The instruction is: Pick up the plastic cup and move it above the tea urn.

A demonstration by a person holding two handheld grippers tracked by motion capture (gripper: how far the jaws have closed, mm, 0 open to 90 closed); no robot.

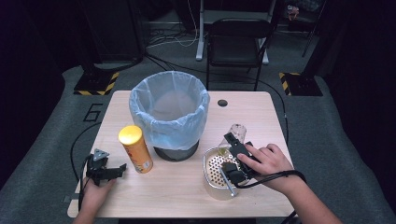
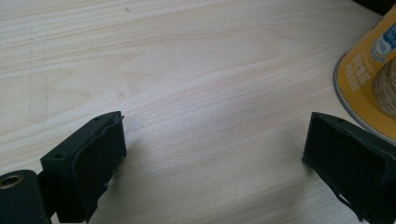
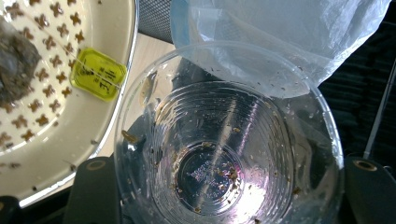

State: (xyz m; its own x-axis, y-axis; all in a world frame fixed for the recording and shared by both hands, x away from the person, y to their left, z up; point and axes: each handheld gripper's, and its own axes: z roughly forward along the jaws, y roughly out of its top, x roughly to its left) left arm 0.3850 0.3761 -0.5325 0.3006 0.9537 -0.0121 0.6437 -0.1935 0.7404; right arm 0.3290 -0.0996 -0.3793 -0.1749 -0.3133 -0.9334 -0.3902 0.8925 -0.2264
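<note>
My right gripper (image 1: 232,141) is shut on a clear plastic cup (image 1: 237,131) and holds it tilted just beyond a white perforated strainer (image 1: 215,183). In the right gripper view the cup (image 3: 224,154) sits between the two jaws, with dark specks stuck to its inside. The strainer (image 3: 70,140) there holds a wet tea bag (image 3: 14,60) and its yellow tag (image 3: 97,74). My left gripper (image 1: 122,169) rests on the table at the front left, open with nothing in it (image 2: 219,158). A yellow can (image 1: 135,149) stands just to its right.
A bin lined with a pale blue bag (image 1: 169,114) stands at the table's middle, behind the can and left of the cup. The bag's edge (image 3: 289,32) hangs close to the cup's rim. The yellow can (image 2: 369,79) is near the left gripper's right jaw.
</note>
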